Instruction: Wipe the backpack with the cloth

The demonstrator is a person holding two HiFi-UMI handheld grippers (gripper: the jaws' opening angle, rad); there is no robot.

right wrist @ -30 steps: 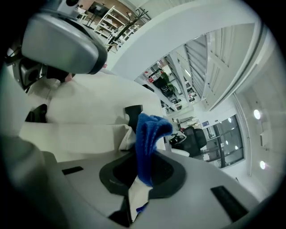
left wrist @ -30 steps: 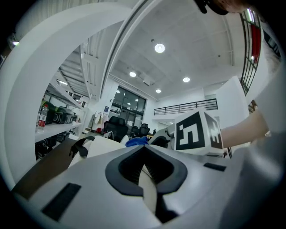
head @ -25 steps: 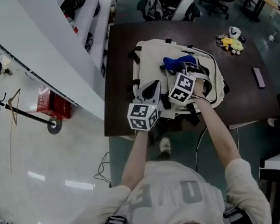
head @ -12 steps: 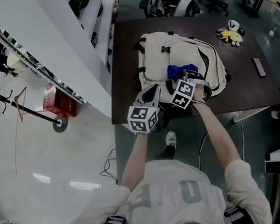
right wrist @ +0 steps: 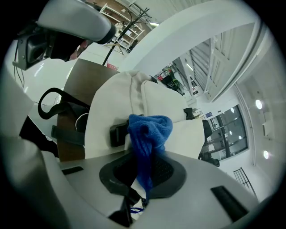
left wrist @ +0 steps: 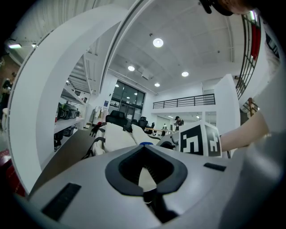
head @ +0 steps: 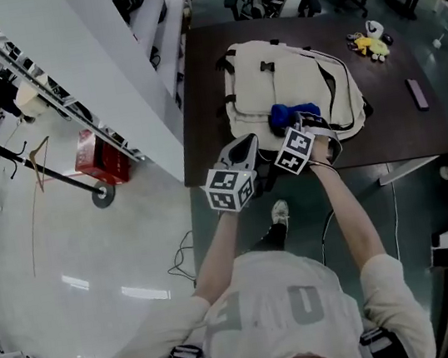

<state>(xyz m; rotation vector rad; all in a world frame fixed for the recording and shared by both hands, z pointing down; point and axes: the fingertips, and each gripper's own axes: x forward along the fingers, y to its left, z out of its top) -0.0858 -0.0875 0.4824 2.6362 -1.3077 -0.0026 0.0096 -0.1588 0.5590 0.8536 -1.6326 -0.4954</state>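
**Desk**: dark brown top, standing beside white shelving.

**Backpack**: cream, with black straps and buckles. It lies flat across the middle of the desk, its lower end close to the near edge. The right gripper view shows its pale panels filling the ground just ahead of the fingers. The left gripper view sees it low across the desk top.

**Cloth**: blue, knitted and bunched. It rests on the backpack's near part, towards the near edge of the desk. In the right gripper view it rises as a crumpled knob out of the fingers.

**Right gripper**: held over the near end of the backpack. Its fingers are clamped on the cloth, a tail of blue fabric running down between them.

**Left gripper**: held beside the right one, above the backpack's near-left corner. Whether it touches the bag cannot be told. Its fingers are closed together with nothing between them.

**Plush toy**: yellow and white, near the far right corner of the desk, well apart from the backpack.

**Flat pinkish object**: by the desk's right edge, too small to identify.

**Red crate**: on the floor, left of the desk.
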